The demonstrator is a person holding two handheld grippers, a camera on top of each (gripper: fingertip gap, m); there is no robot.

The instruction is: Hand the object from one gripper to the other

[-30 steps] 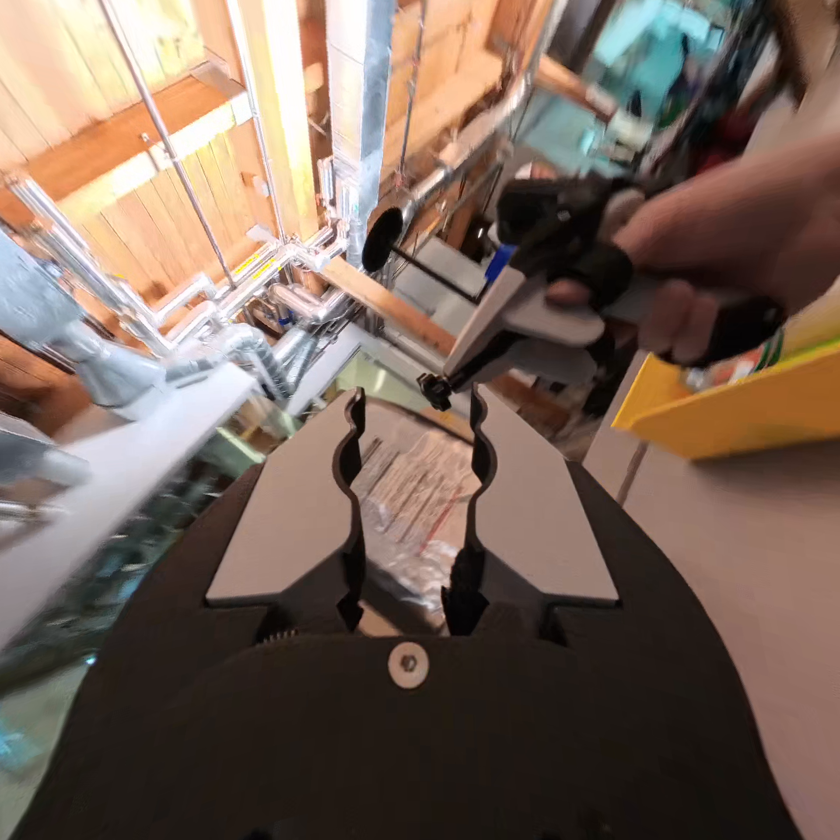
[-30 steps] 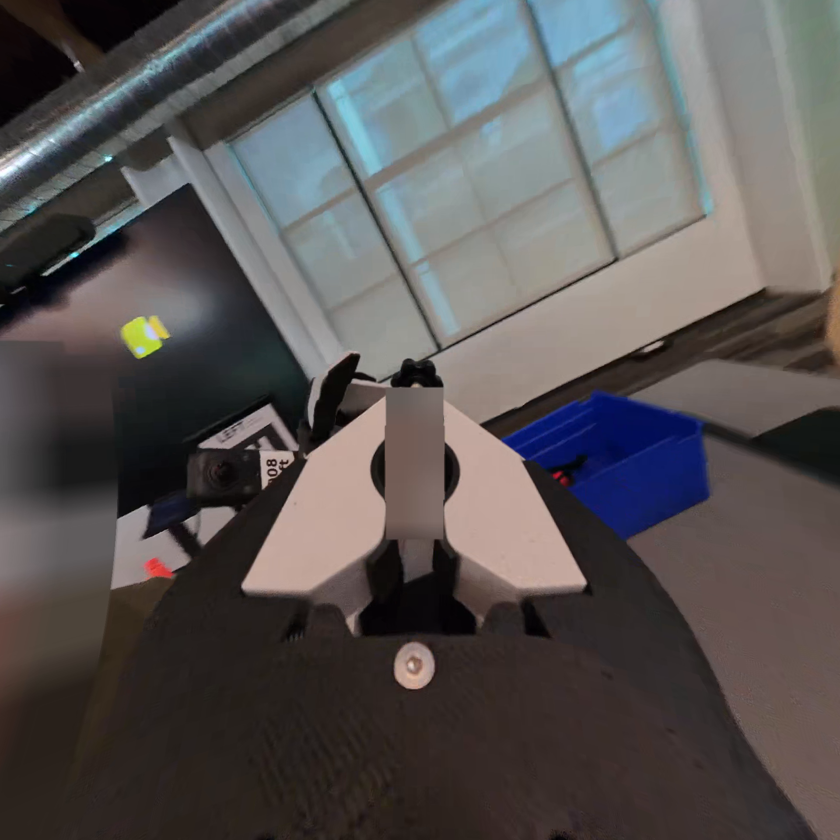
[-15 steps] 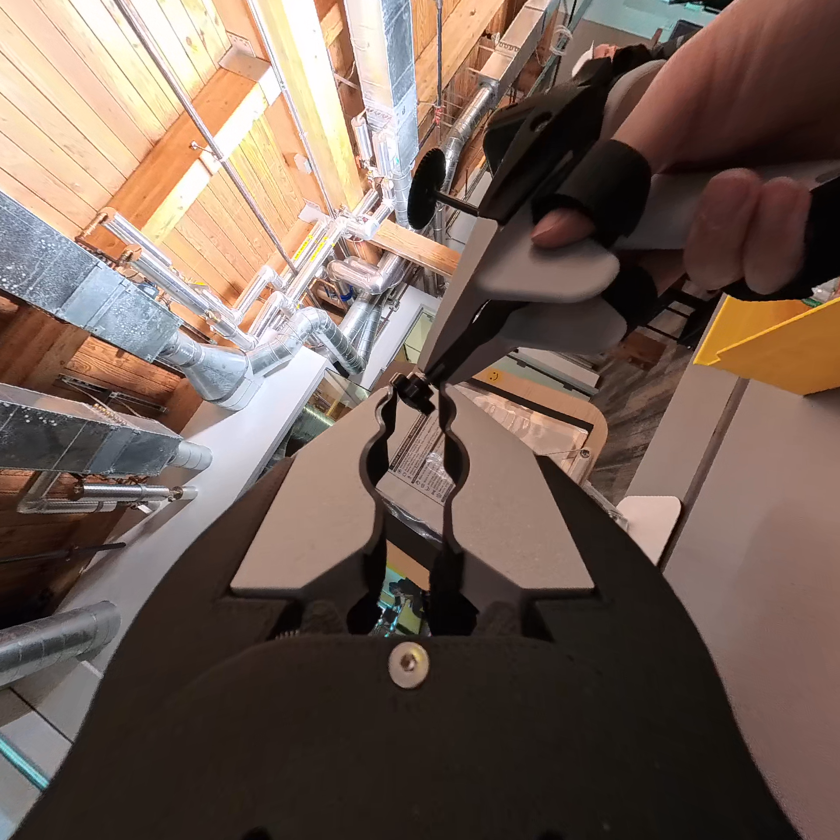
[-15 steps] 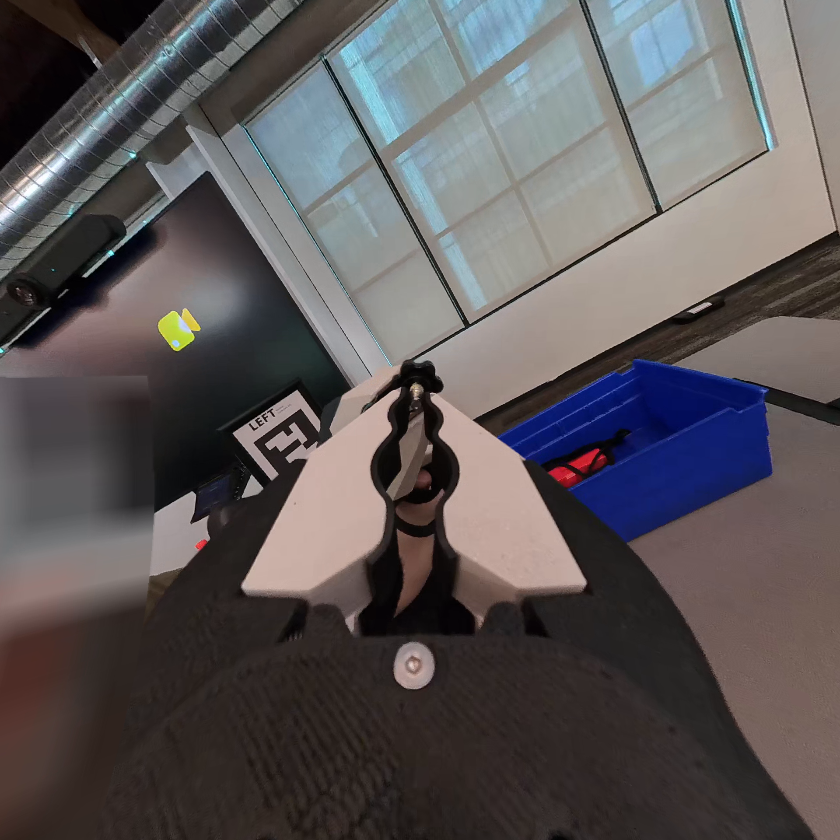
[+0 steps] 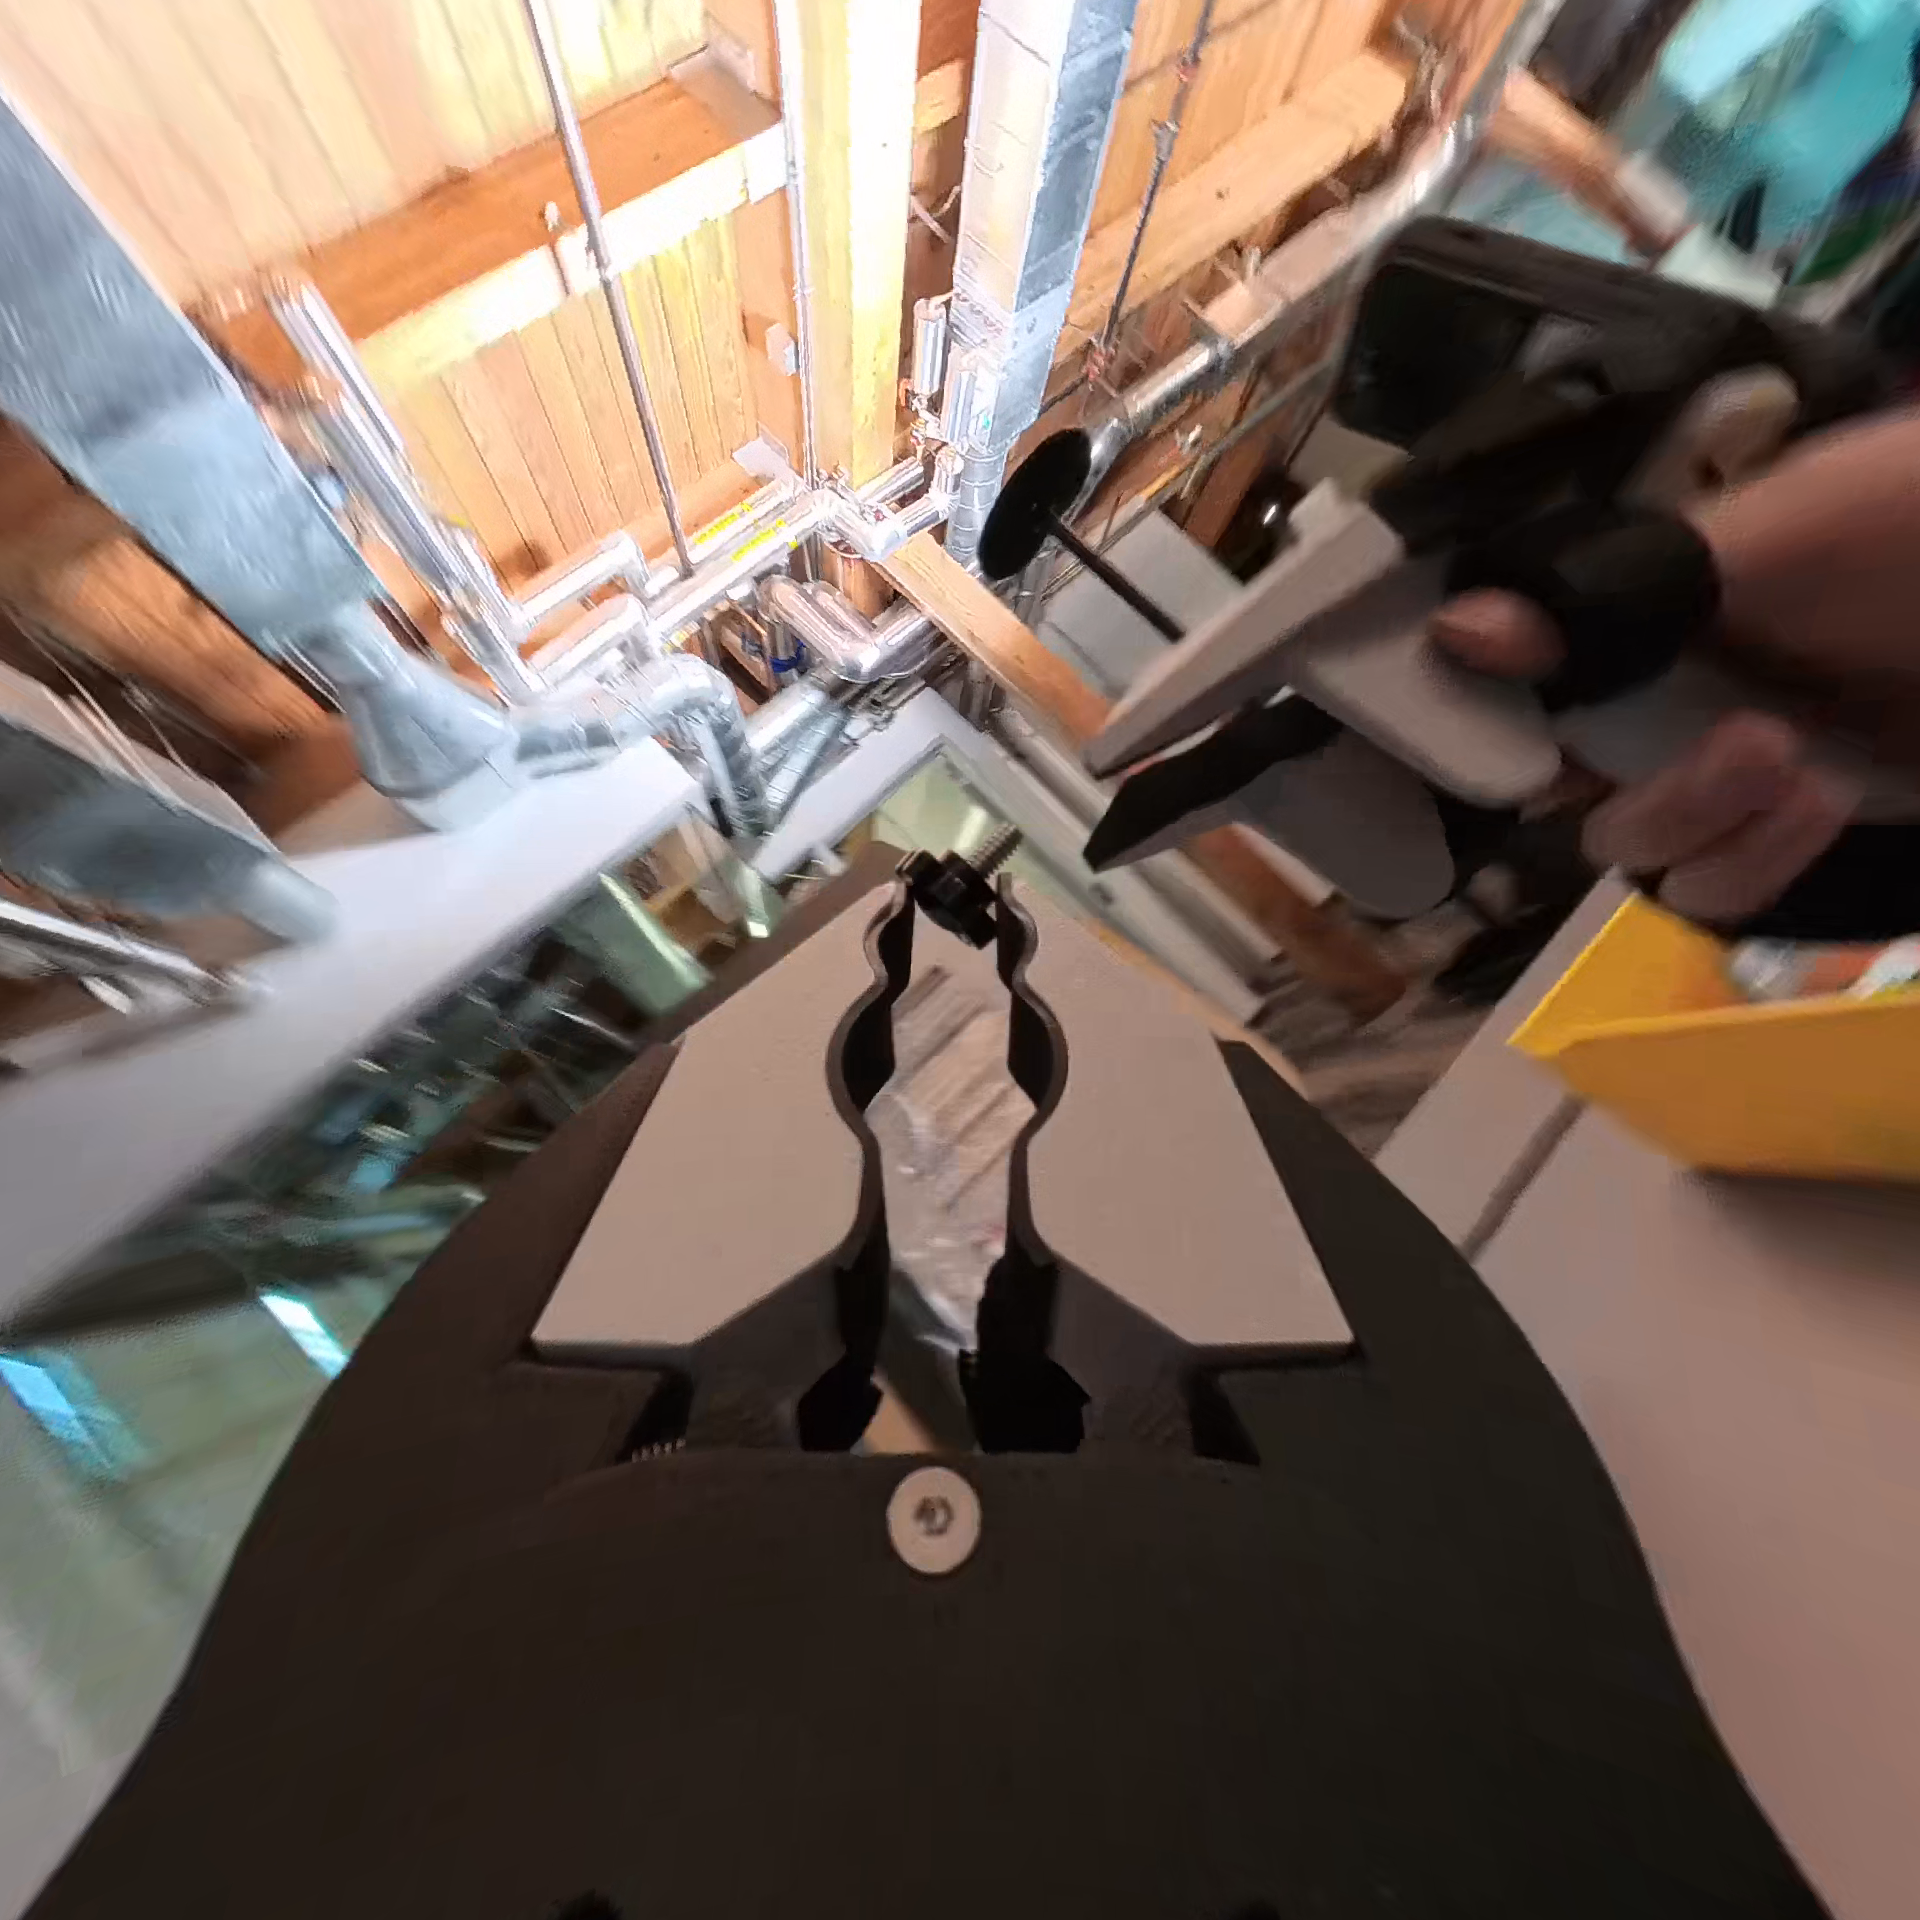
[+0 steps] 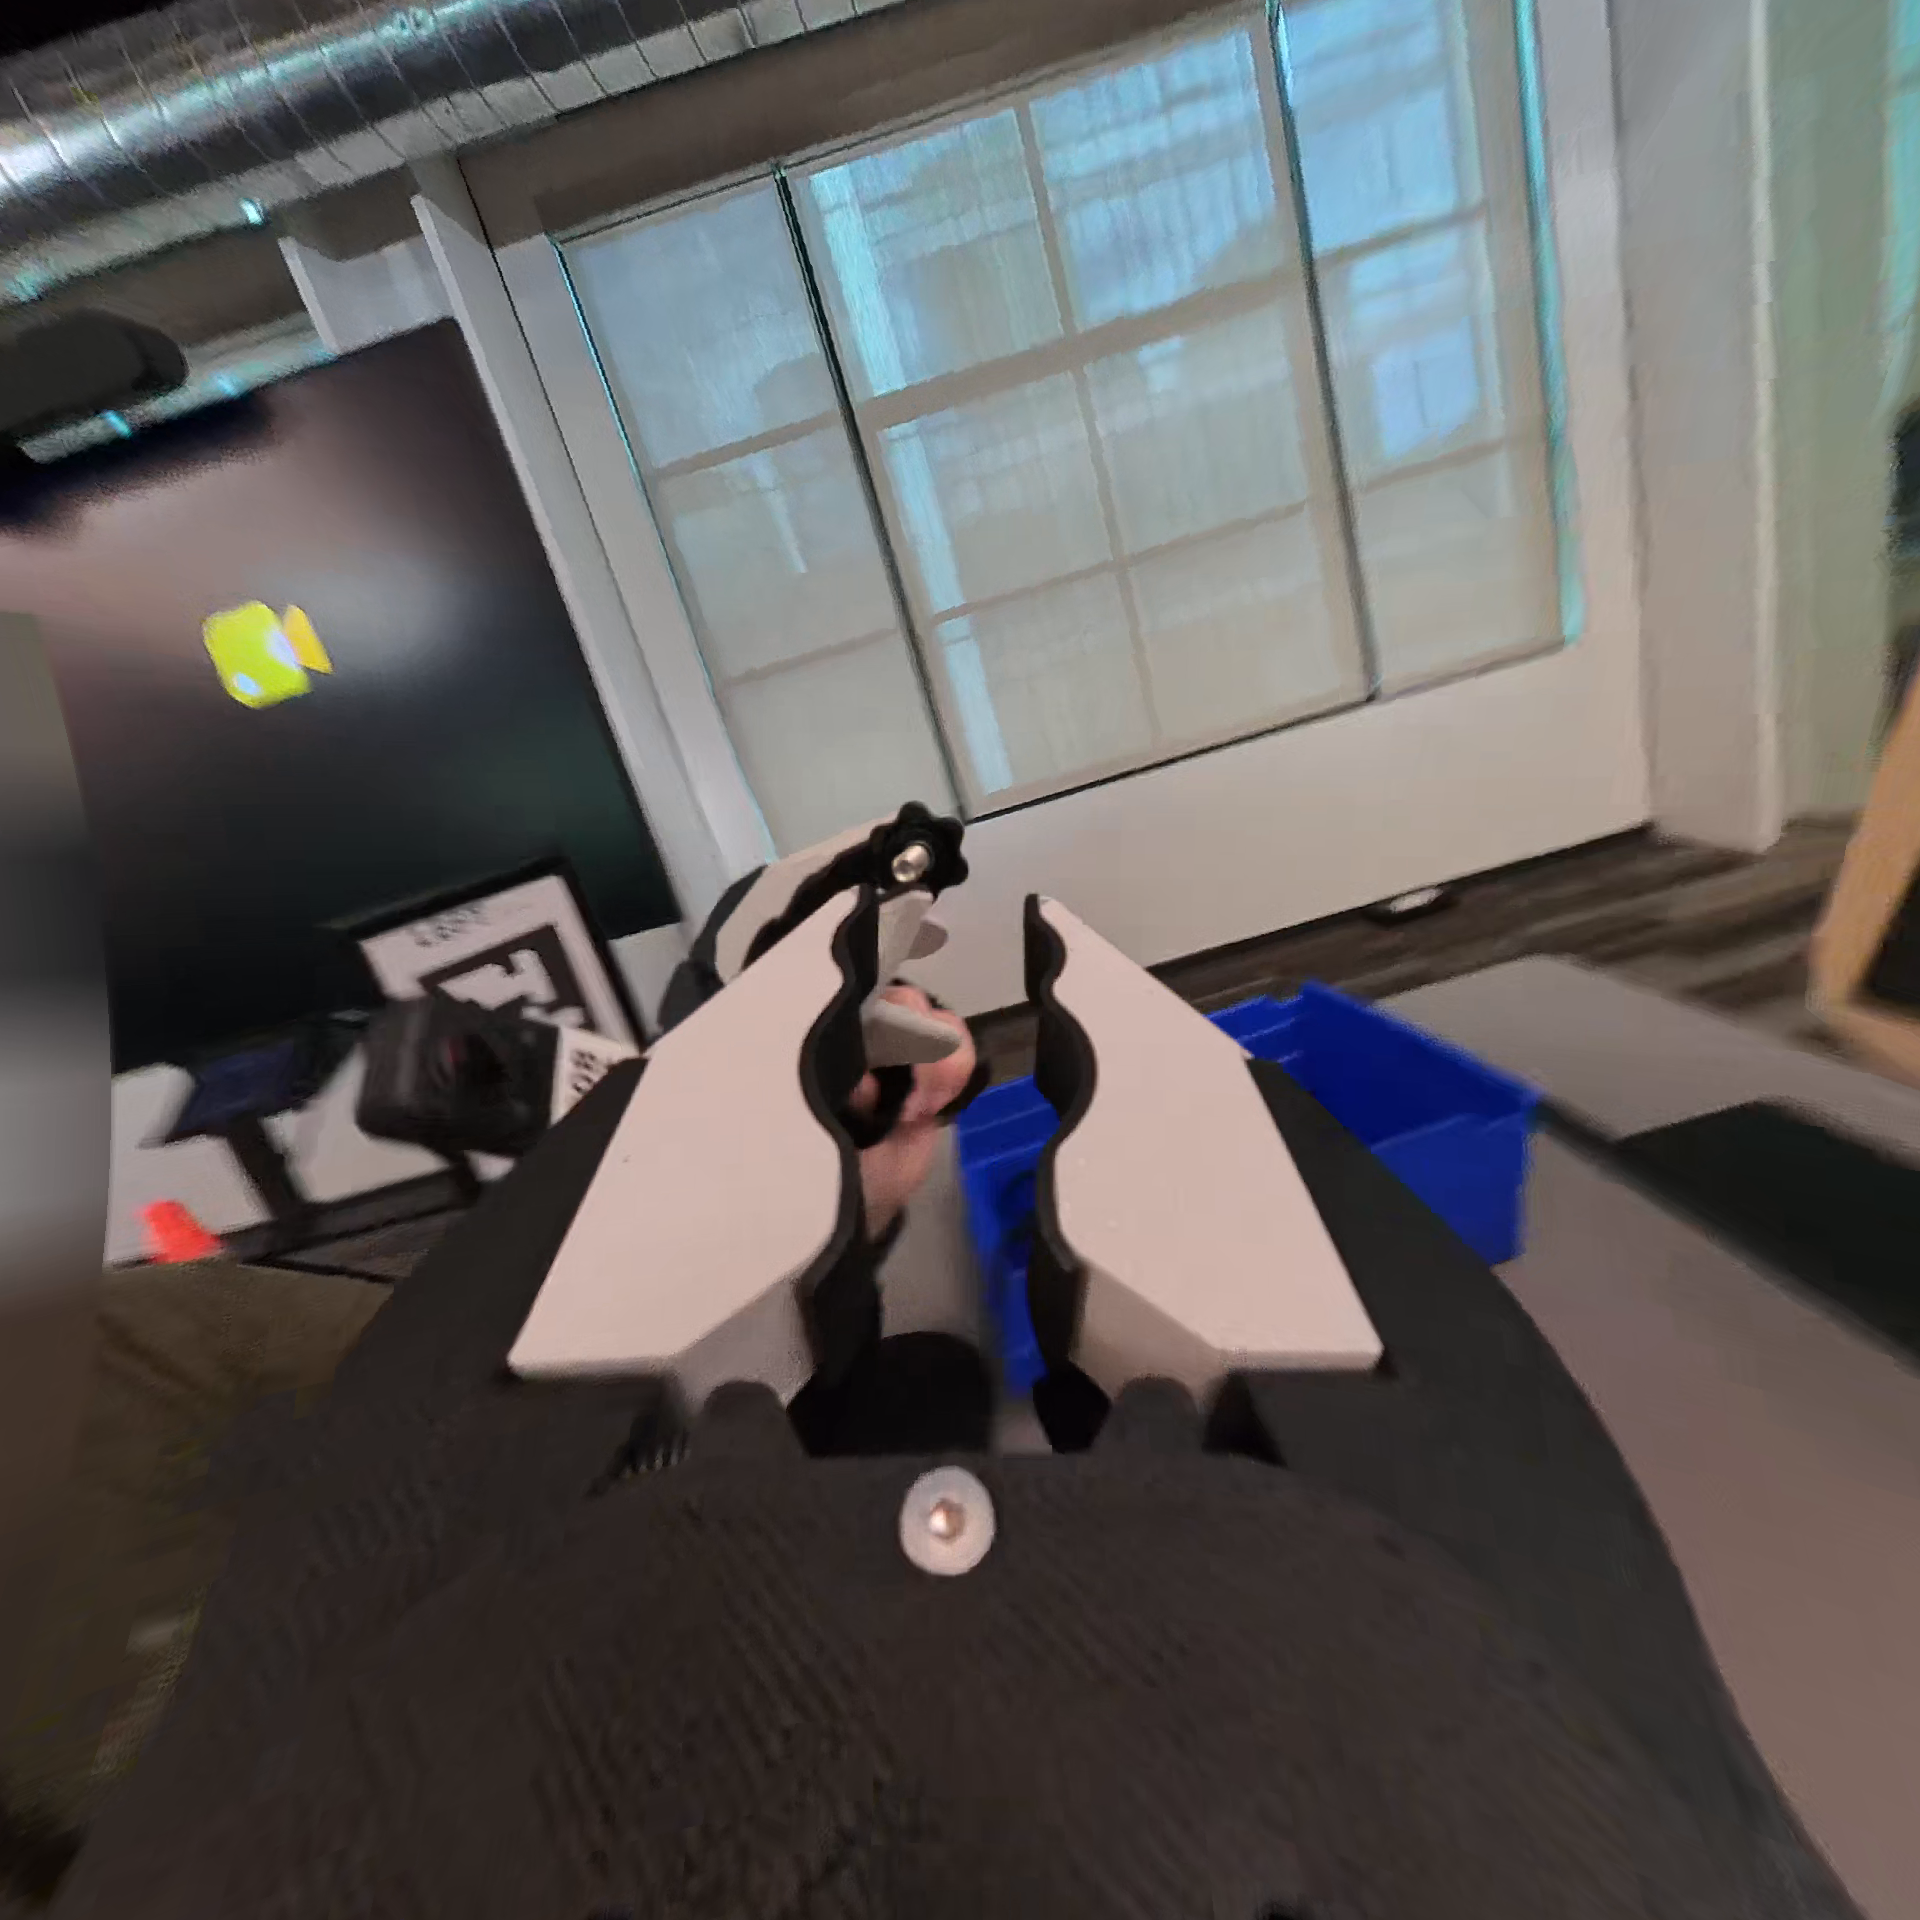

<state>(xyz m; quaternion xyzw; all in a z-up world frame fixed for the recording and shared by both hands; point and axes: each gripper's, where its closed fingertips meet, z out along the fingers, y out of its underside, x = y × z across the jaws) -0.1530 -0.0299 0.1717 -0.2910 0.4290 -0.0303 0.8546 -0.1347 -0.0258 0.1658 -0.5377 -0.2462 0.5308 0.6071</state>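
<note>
black knob screw (image 5: 951, 891) sits pinched at the left gripper (image 5: 954, 914) tips while the right gripper (image 6: 943, 914), fingers spread, should draw straight off without brushing it.

A grey table (image 5: 1714, 1455) filled the lower right of the left wrist view, and a yellow bin (image 5: 1745, 1081) sat on it at the right edge, something orange and white showing inside, too blurred to name. In the right wrist view the grey table (image 6: 1714, 1455) ran along the right side, and a blue bin (image 6: 1382, 1101) stood on it just right of centre.
</note>
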